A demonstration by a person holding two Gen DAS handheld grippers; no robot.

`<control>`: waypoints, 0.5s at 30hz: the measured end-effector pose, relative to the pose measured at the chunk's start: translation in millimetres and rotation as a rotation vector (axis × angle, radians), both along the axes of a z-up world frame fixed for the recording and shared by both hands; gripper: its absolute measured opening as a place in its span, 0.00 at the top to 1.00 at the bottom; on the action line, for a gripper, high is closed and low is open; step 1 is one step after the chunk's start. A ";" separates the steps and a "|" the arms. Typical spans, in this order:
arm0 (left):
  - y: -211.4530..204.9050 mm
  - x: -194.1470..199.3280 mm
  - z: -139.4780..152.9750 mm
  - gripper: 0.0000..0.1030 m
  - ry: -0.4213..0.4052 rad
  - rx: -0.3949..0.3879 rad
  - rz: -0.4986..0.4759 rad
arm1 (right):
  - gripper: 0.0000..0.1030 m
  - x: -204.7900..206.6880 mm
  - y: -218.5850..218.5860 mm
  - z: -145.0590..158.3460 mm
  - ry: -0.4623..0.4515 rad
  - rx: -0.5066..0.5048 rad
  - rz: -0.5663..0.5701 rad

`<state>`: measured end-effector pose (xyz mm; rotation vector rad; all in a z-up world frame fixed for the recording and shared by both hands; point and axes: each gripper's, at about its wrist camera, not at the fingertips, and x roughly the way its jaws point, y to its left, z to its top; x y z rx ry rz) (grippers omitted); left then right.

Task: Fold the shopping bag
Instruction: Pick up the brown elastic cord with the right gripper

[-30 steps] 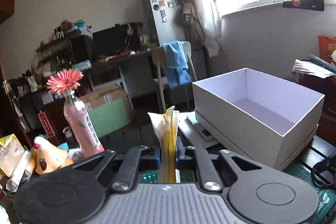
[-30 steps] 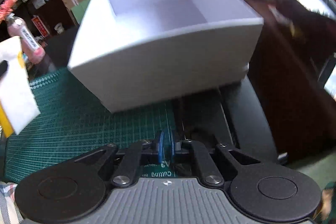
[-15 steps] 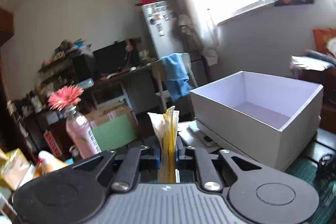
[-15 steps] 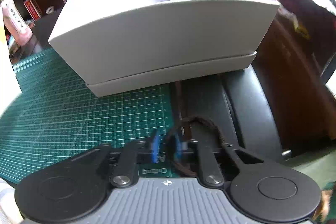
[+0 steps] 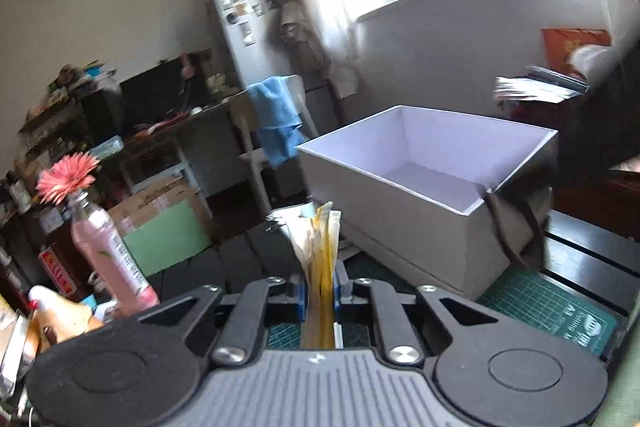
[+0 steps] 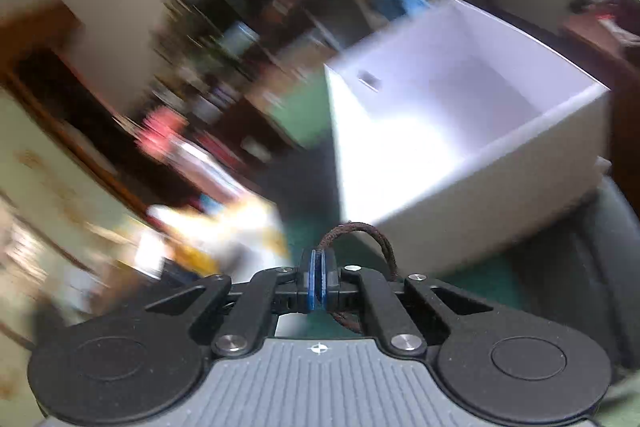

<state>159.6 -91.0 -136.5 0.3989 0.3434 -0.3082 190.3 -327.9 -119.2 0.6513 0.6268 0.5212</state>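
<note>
Matt paperboard box [image 5: 420,211], braided brown cord [image 6: 380,239]

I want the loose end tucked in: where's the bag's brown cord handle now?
In the right wrist view, the brown cord handle loops from the shut right gripper, before the white box.

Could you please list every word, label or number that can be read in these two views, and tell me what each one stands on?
None can be read with confidence.
Pink bottle: white label with dark print, too blurred to read.
Green cutting mat: white printing at its corner, too small and distorted to read.
Red sign: light characters, too blurred.
Orange bag: pale marks, unreadable.
Right wrist view: motion blur, nothing readable.
</note>
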 end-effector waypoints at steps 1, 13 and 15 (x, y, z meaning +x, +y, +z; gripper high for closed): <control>-2.8 -5.0 -1.1 0.89 -0.017 0.006 -0.021 | 0.97 -5.5 -2.2 7.2 -0.060 0.102 0.041; -18.0 -24.9 -4.6 0.89 -0.024 0.002 -0.122 | 0.97 2.7 21.6 11.5 -0.140 0.379 0.284; -17.9 -23.1 -1.8 0.89 0.018 -0.007 -0.148 | 0.97 5.0 28.6 11.1 -0.136 0.368 0.317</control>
